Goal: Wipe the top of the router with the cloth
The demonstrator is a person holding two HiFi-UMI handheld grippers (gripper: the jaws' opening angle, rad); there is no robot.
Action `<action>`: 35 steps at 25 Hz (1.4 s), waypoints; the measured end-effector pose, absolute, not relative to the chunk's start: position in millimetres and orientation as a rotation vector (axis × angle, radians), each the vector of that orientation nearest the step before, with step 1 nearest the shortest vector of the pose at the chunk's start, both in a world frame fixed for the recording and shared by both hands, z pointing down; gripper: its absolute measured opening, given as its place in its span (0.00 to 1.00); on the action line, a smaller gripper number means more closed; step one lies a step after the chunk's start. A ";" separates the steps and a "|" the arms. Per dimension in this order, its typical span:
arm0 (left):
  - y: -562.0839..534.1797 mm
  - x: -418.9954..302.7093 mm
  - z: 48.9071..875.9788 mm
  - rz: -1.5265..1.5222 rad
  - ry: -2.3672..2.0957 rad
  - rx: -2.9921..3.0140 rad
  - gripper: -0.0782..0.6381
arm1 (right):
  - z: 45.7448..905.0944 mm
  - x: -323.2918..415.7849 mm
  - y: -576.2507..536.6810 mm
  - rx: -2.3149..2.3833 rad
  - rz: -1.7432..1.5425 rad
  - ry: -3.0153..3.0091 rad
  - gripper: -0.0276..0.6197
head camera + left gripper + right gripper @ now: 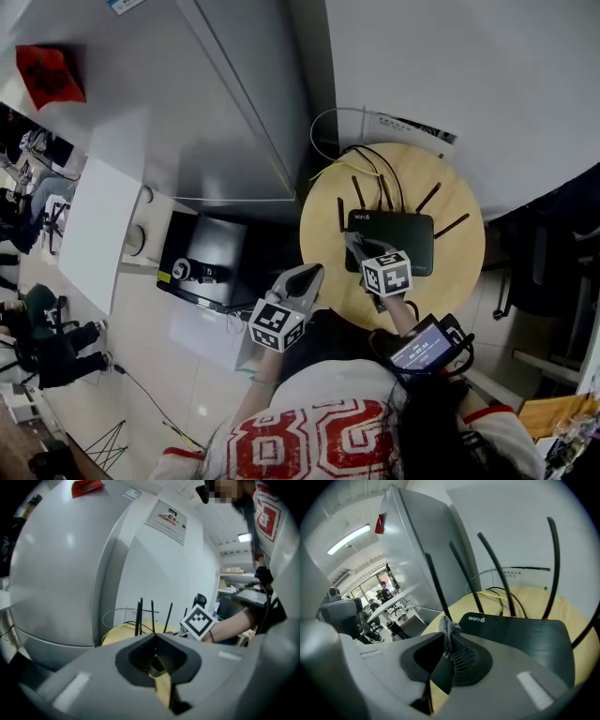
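In the head view, the right gripper (356,246) is hovering at the near edge of the flat black plastic router (394,230) on the round pale wooden counter (323,225), with the left gripper (305,278) idling beside it. In the left gripper view, its fingers (176,656) are pressing together on nothing. In the right gripper view, the fingers (422,660) are pinching a bunched grey knitted cloth (451,632), probably ready for wiping. Just beyond them, the router's matte top is lying flat, with its thin antennas (499,573) standing up.

Black router (520,637) lying flat; grey cloth (451,631) bunched near its corner.
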State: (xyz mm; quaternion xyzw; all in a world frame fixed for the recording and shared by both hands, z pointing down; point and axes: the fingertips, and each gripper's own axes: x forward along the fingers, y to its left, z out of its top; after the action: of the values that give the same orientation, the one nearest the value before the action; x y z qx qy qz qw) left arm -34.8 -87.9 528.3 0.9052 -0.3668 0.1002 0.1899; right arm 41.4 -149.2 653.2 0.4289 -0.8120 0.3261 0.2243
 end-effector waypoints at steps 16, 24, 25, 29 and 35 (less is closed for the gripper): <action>-86.8 -21.5 527.5 0.269 -0.965 2.568 0.10 | 655.4 82.5 -134.4 1.310 0.964 -2.184 0.11; -86.5 10.4 525.9 0.270 -0.862 2.619 0.10 | 659.3 175.2 -118.7 1.581 1.018 -2.027 0.11; -86.7 13.7 525.5 0.269 -0.853 2.624 0.10 | 659.1 188.0 -116.4 1.619 1.025 -2.006 0.11; -87.9 22.5 524.8 0.264 -0.833 2.631 0.10 | 659.7 231.7 -103.0 1.749 1.059 -1.923 0.11; -88.9 30.6 524.4 0.264 -0.821 2.633 0.10 | 661.0 261.8 -91.8 1.826 1.086 -1.869 0.11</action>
State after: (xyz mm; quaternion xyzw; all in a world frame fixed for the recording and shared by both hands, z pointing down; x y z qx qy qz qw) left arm 30.6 -88.9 524.4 0.9340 -0.2912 0.0936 0.1846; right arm 261.8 -91.8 661.0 0.6375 -0.6524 0.3791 0.1555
